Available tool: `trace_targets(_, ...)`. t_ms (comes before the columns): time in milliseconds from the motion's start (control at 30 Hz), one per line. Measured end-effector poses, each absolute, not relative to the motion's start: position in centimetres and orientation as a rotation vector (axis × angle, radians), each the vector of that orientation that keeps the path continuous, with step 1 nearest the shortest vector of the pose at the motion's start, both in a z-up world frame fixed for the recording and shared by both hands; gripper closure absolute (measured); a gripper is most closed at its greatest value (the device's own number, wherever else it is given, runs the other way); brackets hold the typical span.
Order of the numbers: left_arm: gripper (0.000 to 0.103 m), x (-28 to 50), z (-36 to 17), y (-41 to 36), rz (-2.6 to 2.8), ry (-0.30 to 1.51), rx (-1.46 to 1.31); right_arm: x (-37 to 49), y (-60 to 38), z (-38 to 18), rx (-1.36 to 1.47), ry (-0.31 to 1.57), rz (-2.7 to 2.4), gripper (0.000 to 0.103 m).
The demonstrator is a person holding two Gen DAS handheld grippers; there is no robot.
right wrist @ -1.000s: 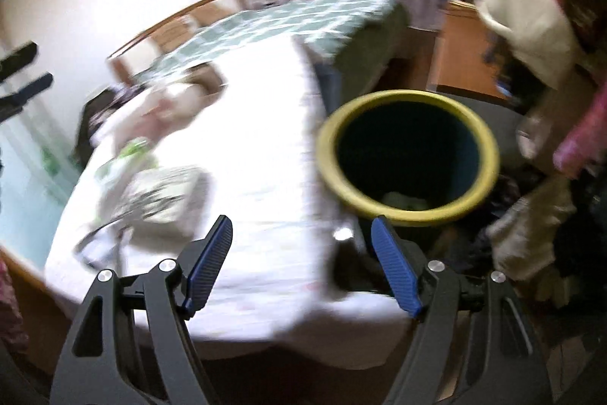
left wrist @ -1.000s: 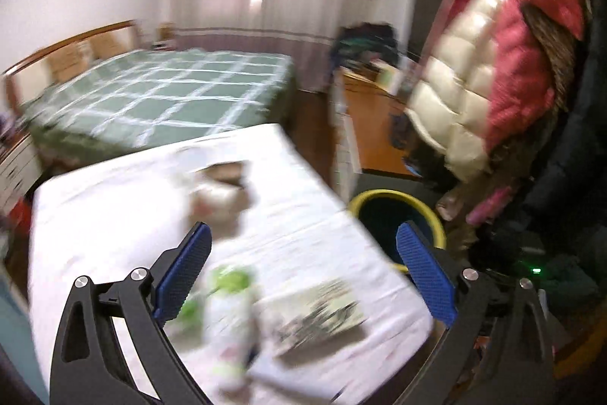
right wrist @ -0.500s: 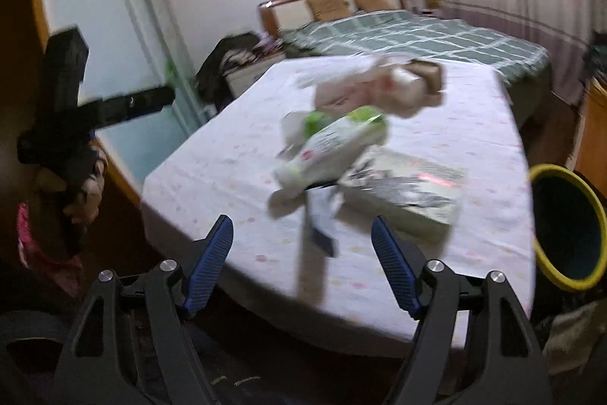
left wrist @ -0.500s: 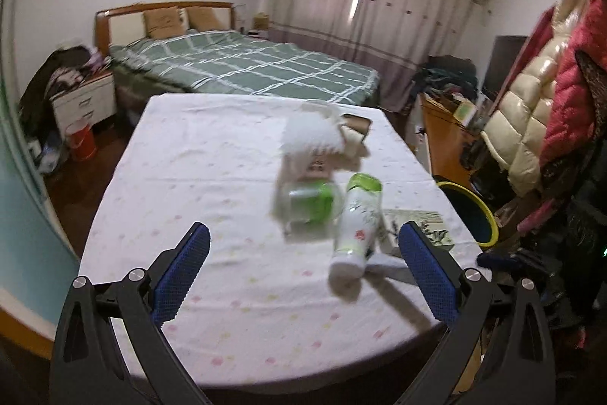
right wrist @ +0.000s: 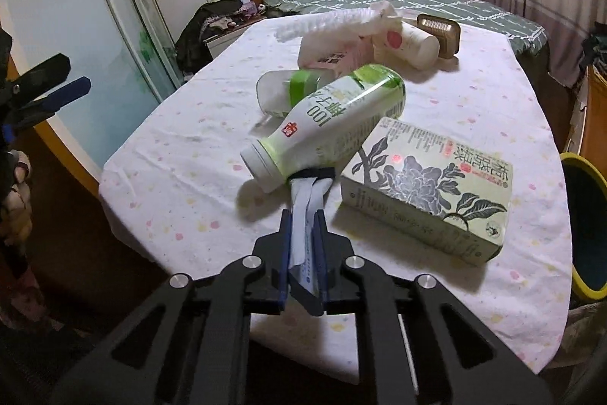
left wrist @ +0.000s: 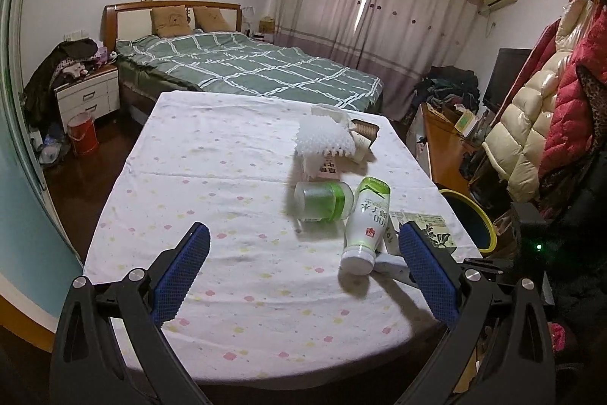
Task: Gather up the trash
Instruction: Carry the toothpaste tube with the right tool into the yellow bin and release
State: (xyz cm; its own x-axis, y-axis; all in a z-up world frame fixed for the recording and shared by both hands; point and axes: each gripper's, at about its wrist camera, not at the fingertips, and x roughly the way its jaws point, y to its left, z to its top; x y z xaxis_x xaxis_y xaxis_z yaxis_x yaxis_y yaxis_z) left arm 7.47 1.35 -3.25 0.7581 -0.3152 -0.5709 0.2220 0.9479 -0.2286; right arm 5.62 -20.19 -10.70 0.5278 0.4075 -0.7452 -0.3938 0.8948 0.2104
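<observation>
Bedroom clutter frames a table point(right wrist: 182, 154) draped in a white cloth with pastel spots, and the trash lies toward its edge nearest the bin. Clamped between the right gripper point(right wrist: 303, 234) pads is a flat white and blue wrapper point(right wrist: 303, 211), which the jaws have just been closing on; its far end runs under the mouth of a white and green bottle point(right wrist: 334, 124) lying on its side. That bottle leans across the corner of a flower-printed box point(right wrist: 425, 188), which lies flat just beside the wrapper. Behind the bottle, touching it, a clear jar point(right wrist: 288, 93) with a green band also lies on its side. Farther back sits a pink carton point(right wrist: 334, 54) with a white foam net point(right wrist: 326, 21) draped over it, a paper cup point(right wrist: 406, 44) tipped over beside it, and a brown comb-like thing point(right wrist: 440, 29) behind the cup. Off the table's edge beyond the box stands a dark bin point(right wrist: 584, 226) with a yellow rim. The left gripper point(left wrist: 303, 260) hovers over the near bare part of the cloth, well apart from the bottle, its blue pads spread wide with nothing between them; in the right wrist view it shows at the far left edge, held by a hand point(right wrist: 17, 188). Beyond the table a bed point(left wrist: 250, 67) with a green checked cover stands against the wall, curtains point(left wrist: 375, 25) hang behind it, and padded coats point(left wrist: 550, 101) hang past the bin.
</observation>
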Motion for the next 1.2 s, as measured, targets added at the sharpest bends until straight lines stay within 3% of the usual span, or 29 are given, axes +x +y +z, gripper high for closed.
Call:
trace_targets(467,0.005,10.0,-5.7,0.3,-0.33,0.725,-0.153,2.1,-23.5,-7.0,0.094,0.862,0.509,0.096)
trace_targets(733,0.005,10.9,-6.4,-1.2,-0.372,0.75,-0.112,2.7,-33.7,-4.4,0.251,0.726,0.201,0.096)
trace_targets(1200,0.005,13.9,-8.0,-6.6,-0.483,0.819,-0.03,6.0,-47.1,-8.8,0.362,0.775,-0.223,0.096)
